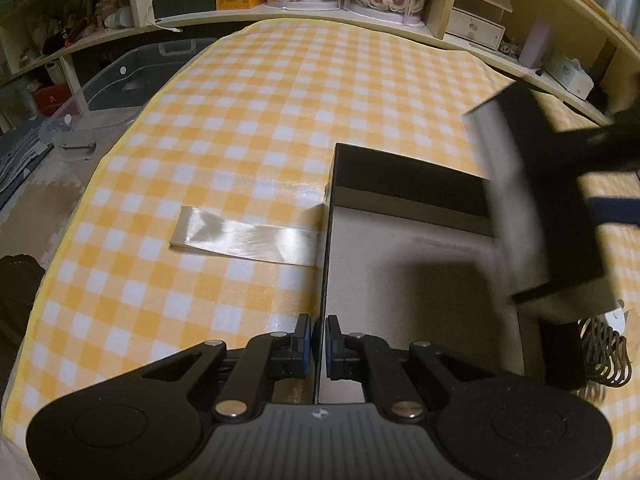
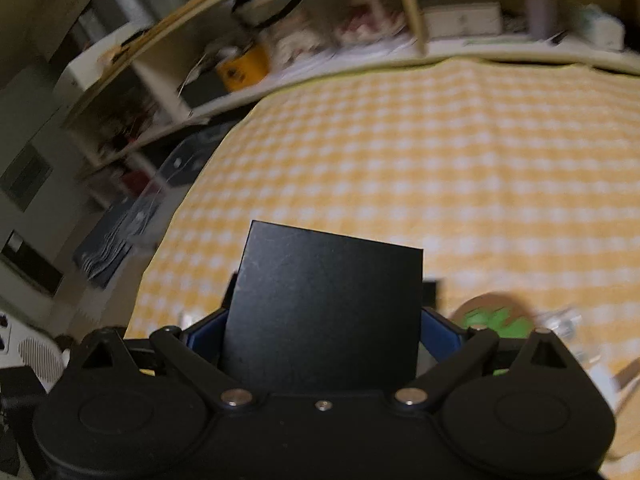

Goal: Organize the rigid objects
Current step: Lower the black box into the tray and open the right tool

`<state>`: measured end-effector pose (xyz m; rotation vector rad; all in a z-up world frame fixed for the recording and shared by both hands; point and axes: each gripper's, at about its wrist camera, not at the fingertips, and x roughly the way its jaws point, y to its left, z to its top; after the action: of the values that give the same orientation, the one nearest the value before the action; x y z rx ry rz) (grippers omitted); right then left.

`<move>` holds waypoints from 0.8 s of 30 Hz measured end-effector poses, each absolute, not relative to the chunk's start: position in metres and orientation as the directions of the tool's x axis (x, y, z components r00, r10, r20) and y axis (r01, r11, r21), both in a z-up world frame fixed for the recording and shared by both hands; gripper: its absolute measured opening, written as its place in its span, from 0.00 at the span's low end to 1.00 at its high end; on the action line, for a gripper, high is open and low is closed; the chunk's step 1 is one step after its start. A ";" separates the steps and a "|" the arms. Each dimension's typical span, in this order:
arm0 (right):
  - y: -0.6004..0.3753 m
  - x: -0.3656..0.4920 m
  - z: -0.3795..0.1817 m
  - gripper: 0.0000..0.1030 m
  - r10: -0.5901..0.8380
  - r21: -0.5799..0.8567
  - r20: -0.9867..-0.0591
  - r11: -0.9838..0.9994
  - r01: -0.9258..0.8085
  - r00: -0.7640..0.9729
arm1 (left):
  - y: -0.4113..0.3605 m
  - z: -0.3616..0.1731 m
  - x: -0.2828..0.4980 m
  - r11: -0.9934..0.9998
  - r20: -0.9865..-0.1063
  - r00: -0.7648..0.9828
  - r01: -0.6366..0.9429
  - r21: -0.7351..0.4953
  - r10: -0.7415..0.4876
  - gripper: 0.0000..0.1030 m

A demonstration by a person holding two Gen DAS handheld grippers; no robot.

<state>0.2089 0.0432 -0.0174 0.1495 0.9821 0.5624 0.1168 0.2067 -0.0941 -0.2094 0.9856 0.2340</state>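
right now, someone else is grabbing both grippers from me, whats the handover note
Left gripper: shut on the near wall of the open black box, steadying it on the checked cloth.
Right gripper: shut on the black lid, held in the air over the box's right side.
Done: nothing visible in the box.
Left: cable bundle and green item lie loose on the table.

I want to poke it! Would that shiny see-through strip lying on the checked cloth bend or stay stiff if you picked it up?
The clear strip would probably flop: it looks thin and lies flat on the checked cloth, with one end curling slightly. It is likely very light, and its glossy surface may be slippery to pinch.
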 end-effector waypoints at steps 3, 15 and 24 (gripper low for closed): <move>0.067 0.206 -0.033 0.97 0.504 0.357 -0.754 0.853 -0.381 0.422 | 0.205 -0.094 0.117 0.955 -0.841 0.532 -0.288 -0.066 0.102 0.06; 0.068 0.208 -0.072 0.98 0.444 0.362 -0.831 0.889 -0.280 0.336 | 0.207 -0.094 0.116 0.955 -0.839 0.538 -0.285 -0.084 0.087 0.07; 0.069 0.201 -0.087 0.58 0.462 0.378 -0.836 0.876 -0.300 0.297 | 0.201 -0.092 0.116 0.961 -0.838 0.538 -0.269 -0.061 0.097 0.07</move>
<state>0.2012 0.0692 -0.0869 0.1601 1.1648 0.5093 0.1157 0.2010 -0.0920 -0.1913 0.9809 0.2189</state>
